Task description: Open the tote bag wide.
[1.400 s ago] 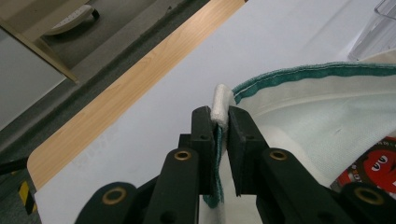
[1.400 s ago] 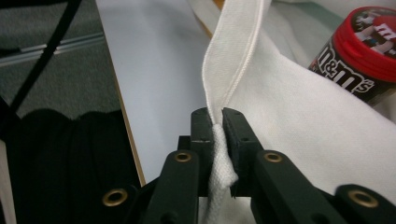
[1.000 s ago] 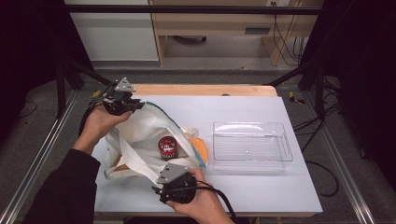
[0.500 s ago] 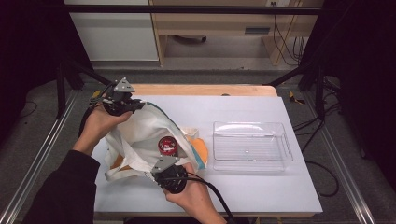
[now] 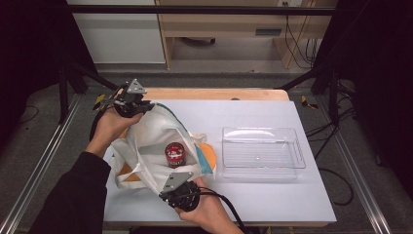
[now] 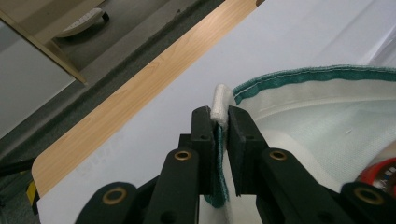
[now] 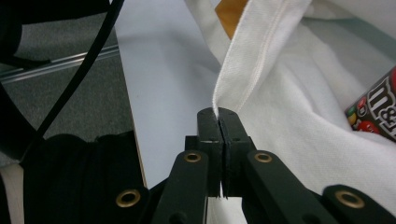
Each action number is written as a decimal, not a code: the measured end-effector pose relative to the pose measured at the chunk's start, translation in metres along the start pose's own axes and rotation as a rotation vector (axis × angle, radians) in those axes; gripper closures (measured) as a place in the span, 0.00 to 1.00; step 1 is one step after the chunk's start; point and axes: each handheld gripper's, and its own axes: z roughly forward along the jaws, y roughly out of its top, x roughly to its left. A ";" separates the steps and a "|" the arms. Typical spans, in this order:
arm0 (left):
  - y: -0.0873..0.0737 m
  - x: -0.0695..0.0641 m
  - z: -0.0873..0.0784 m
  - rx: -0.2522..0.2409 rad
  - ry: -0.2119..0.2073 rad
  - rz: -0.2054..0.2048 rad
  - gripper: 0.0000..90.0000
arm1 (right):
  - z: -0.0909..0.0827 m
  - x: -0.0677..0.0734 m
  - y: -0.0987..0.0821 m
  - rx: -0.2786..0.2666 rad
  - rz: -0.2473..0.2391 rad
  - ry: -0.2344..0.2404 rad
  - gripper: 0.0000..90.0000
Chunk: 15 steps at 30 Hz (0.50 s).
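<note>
Much of the red candy tub [image 5: 175,155] was buried in the white tote bag [image 5: 146,146]: from above its lid showed in the bag's mouth, while the right gripper view cut it off at the frame edge, leaving a slice of printed label [image 7: 376,112], and the left gripper view caught a red sliver [image 6: 380,171]. The right gripper's [image 5: 171,190] jaw tips were hard to make out from above, under its grey plate. The bag lay on the white table [image 5: 272,204], left of the clear plastic tray [image 5: 263,153]. The left gripper [image 5: 139,103] was clenched on the green-trimmed rim [image 6: 218,116] at the bag's far end. The right gripper [image 7: 218,122] had just closed, clamping the near fabric edge [image 7: 233,84], so the bag stretched between them.
</note>
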 end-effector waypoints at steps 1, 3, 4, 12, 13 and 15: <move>0.000 0.000 0.004 0.001 0.002 0.000 0.90 | 0.001 -0.001 -0.001 -0.003 0.003 0.000 0.99; 0.000 0.000 0.008 0.010 0.001 0.006 0.90 | 0.002 -0.003 -0.004 -0.004 0.011 -0.001 0.99; 0.000 0.000 0.013 0.014 0.000 0.005 0.90 | 0.002 -0.003 -0.004 -0.004 0.011 -0.001 0.99; -0.004 -0.002 0.036 0.040 0.000 -0.001 0.90 | 0.009 -0.004 -0.009 0.001 0.009 0.007 0.99; -0.004 -0.002 0.038 0.035 0.003 -0.008 0.90 | 0.009 -0.004 -0.009 0.001 0.012 0.007 0.99; -0.005 -0.003 0.039 0.030 0.005 -0.013 0.90 | 0.009 -0.004 -0.010 0.003 0.009 0.008 0.99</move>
